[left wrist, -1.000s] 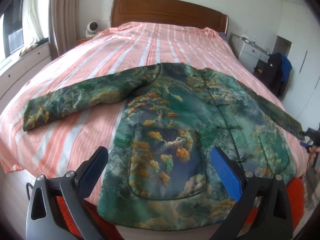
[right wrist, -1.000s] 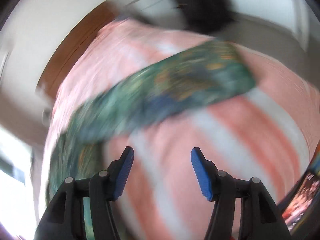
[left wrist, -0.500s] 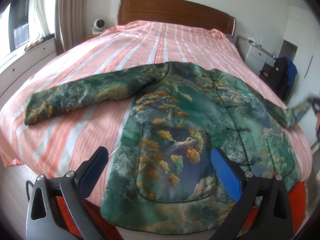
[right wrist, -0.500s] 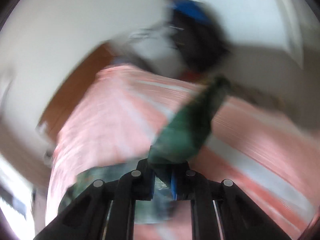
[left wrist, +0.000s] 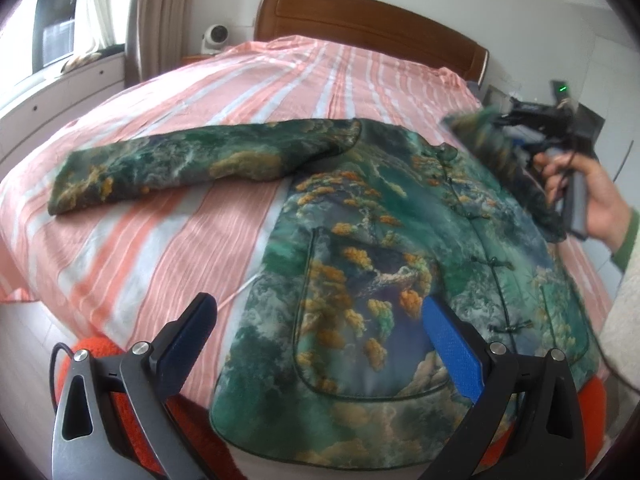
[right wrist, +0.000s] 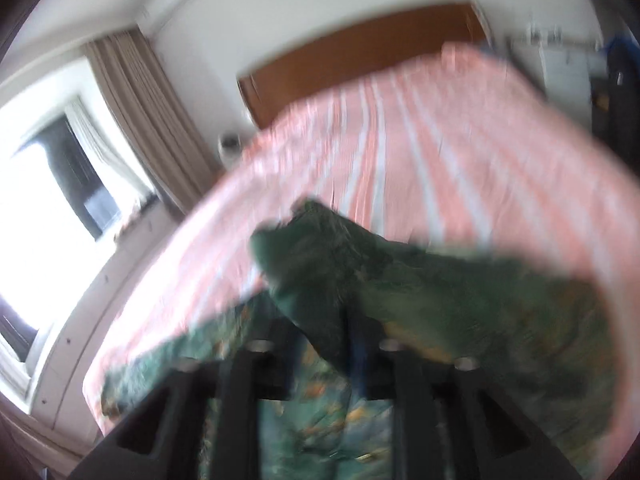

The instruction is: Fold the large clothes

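Observation:
A green jacket [left wrist: 380, 280] with a landscape print lies face up on the striped pink bed [left wrist: 280, 80]. Its left sleeve [left wrist: 180, 164] stretches flat to the left. My left gripper [left wrist: 320, 320] hovers open over the jacket's hem at the near bed edge, nothing between its fingers. A hand [left wrist: 592, 200] carries my right gripper [left wrist: 506, 122] above the jacket's right shoulder. The right sleeve [left wrist: 492, 144] hangs lifted from it. In the blurred right wrist view the sleeve [right wrist: 360, 264] sits between the jaws of the right gripper [right wrist: 324, 328], which are opening.
A wooden headboard [left wrist: 360, 12] closes the far end of the bed. A window, curtain [left wrist: 156, 20] and low white cabinet [left wrist: 60, 96] line the left side, with a small white device [left wrist: 215, 36] by the headboard. Something orange [left wrist: 92, 356] sits below the near bed edge.
The right gripper shut on the right sleeve's end, lifted it off the bed and swung it in over the jacket. The left gripper sank slightly toward the hem.

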The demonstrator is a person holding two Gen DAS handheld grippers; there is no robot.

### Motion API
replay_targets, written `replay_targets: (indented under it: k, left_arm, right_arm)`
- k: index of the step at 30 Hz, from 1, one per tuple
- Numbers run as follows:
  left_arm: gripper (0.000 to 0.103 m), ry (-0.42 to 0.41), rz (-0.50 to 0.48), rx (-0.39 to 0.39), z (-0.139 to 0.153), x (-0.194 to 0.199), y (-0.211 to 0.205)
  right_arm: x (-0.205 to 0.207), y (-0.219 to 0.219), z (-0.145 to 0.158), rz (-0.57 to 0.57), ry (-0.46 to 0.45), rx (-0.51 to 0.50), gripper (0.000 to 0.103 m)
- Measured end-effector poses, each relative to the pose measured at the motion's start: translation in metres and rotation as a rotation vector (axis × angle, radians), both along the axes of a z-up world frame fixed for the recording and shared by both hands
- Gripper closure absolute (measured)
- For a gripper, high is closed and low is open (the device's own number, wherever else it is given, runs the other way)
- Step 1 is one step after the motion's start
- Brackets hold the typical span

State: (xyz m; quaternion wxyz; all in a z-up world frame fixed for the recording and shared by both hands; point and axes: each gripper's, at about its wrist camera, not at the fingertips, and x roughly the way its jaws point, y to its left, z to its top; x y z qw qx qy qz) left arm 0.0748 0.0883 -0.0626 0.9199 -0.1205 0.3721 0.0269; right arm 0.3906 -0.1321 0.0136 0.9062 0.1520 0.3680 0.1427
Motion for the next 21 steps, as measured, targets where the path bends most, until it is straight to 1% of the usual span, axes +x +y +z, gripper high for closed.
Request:
replay_targets:
  k: [1,2,4,5,6,8,9,10,12,13,15,17,18,21]
  left_arm:
    - [0.001,0.001,-0.003,0.004,-0.001,0.0,0.0]
    - [0.001,0.0,-0.005,0.008,-0.002,-0.001,0.0]
    - [0.001,-0.011,-0.009,0.021,-0.003,-0.002,0.0]
    - [0.001,-0.014,-0.011,0.025,-0.004,-0.002,-0.001]
    - [0.001,-0.012,-0.012,0.025,-0.006,-0.001,0.0]
    - [0.001,-0.004,-0.016,0.019,-0.009,0.001,-0.001]
    - [0.001,0.002,-0.018,0.015,-0.011,0.003,-0.001]
    - [0.001,0.01,-0.019,0.015,-0.014,0.005,-0.001]
    - [0.001,0.019,-0.019,0.019,-0.016,0.007,-0.002]
    - [0.001,0.022,-0.017,0.023,-0.017,0.008,-0.004]
    - [0.001,0.025,-0.017,0.033,-0.018,0.008,-0.006]
    - [0.001,0.034,-0.021,0.06,-0.018,0.007,-0.01]
    - [0.001,0.038,-0.02,0.07,-0.018,0.007,-0.011]
    - [0.001,0.035,-0.015,0.082,-0.016,0.002,-0.011]
  right_arm:
    - [0.006,0.013,-0.029,0.013,0.077,0.049,0.049]
    - [0.006,0.017,-0.047,0.009,0.119,0.085,0.047]
    - [-0.009,0.009,-0.076,-0.005,0.181,0.13,0.047]
    - [-0.015,0.004,-0.083,-0.006,0.194,0.144,0.047]
    - [-0.024,0.0,-0.086,-0.01,0.193,0.143,0.047]
    - [-0.034,-0.018,-0.079,-0.023,0.16,0.095,0.047]
    - [-0.036,-0.029,-0.075,-0.028,0.143,0.062,0.047]
    - [-0.033,-0.041,-0.073,-0.04,0.123,0.005,0.046]
    - [-0.034,-0.053,-0.071,-0.066,0.108,-0.065,0.039]
    - [-0.037,-0.069,-0.07,-0.089,0.118,-0.09,0.038]
    - [-0.028,-0.085,-0.082,-0.13,0.17,-0.105,0.034]
    - [-0.022,-0.097,-0.112,-0.137,0.271,-0.092,0.034]
    - [-0.024,-0.1,-0.119,-0.14,0.275,-0.088,0.034]
    - [-0.042,-0.093,-0.108,-0.151,0.187,-0.111,0.034]
